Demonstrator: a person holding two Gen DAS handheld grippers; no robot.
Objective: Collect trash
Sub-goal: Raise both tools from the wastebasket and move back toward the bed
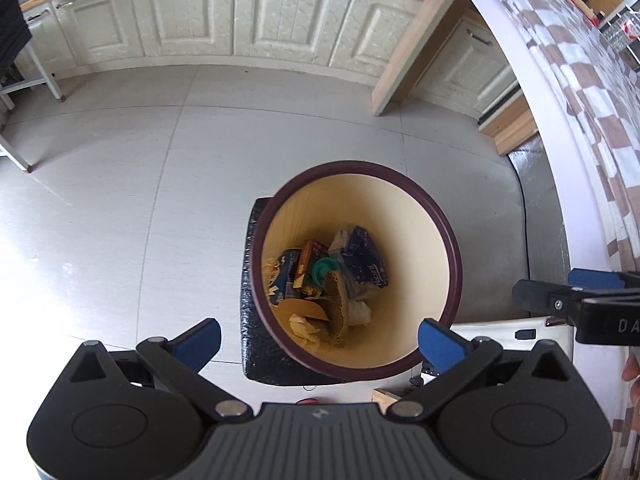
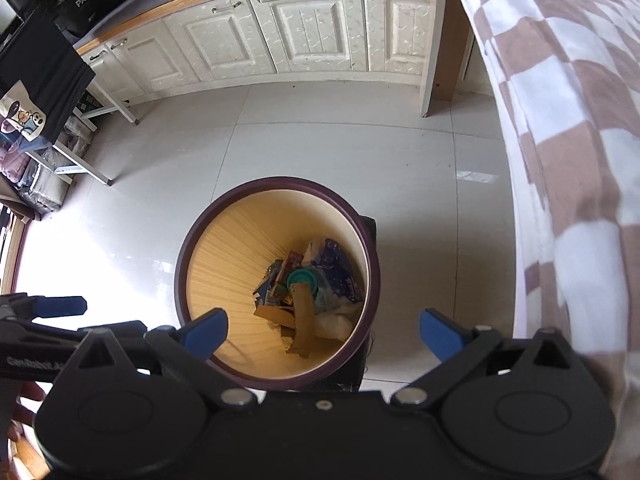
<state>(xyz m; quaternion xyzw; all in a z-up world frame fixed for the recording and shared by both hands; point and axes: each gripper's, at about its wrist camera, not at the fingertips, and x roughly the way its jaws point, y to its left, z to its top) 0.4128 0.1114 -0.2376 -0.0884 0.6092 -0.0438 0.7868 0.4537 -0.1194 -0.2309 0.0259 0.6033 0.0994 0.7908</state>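
Tiled floor [image 1: 120, 200] — bin [image 1: 448, 240] below right gripper [image 2: 324, 334].

Trash bin [image 2: 276, 280] base hidden below

Beyond the jaws lay a pale tiled floor [image 2: 320, 148], glossy with daylight, before cream cabinets [image 2: 280, 36]; a checked cloth [image 2: 568, 128] hung rightward.

Left tool [image 1: 320, 338] black with blue pads, right tool [image 2: 323, 333] alike
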